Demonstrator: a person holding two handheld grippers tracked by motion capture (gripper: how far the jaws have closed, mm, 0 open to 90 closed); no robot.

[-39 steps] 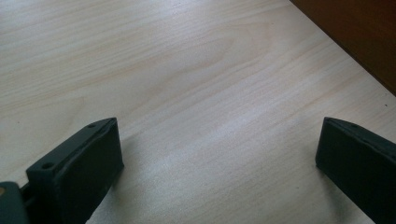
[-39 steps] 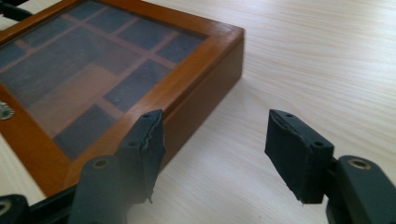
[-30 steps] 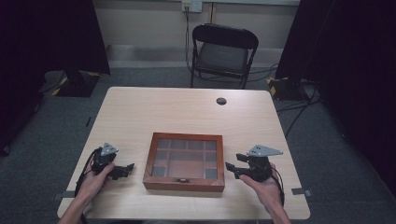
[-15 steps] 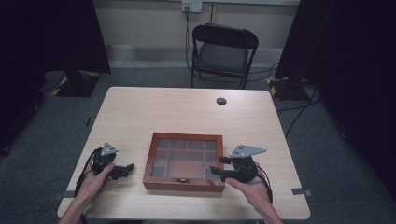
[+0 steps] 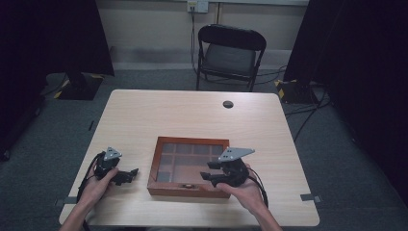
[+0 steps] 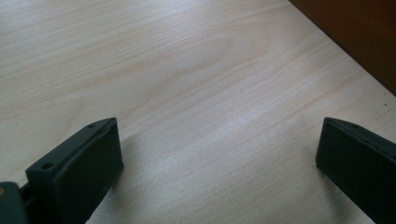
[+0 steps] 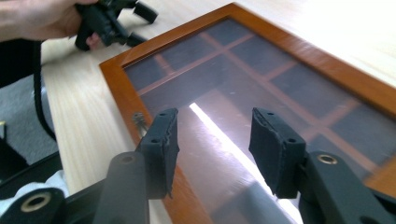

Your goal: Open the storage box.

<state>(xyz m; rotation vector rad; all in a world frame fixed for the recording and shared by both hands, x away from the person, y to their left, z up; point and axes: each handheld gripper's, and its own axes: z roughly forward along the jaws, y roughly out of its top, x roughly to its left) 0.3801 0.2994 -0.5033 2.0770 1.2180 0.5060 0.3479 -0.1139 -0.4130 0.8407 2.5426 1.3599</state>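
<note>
Hovering my released right tool [image 5: 211, 171] over the still-closed glass-lidded box [image 5: 190, 144], latch [image 7: 138, 122] untouched, left tool [image 5: 126, 175] idle and released on the bench [image 5: 192, 110].

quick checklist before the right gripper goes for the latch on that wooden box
1. Box lid shut: ok, the glass lid of the wooden box lies flat.
2. Latch in sight: ok, at the front edge, just left of the fingers.
3. Right gripper open: ok, nothing held.
4. Right gripper over the front edge: ok.
5. Left gripper clear of the box: ok, open, beside it.
6. Latch locked or free: cannot tell.
</note>
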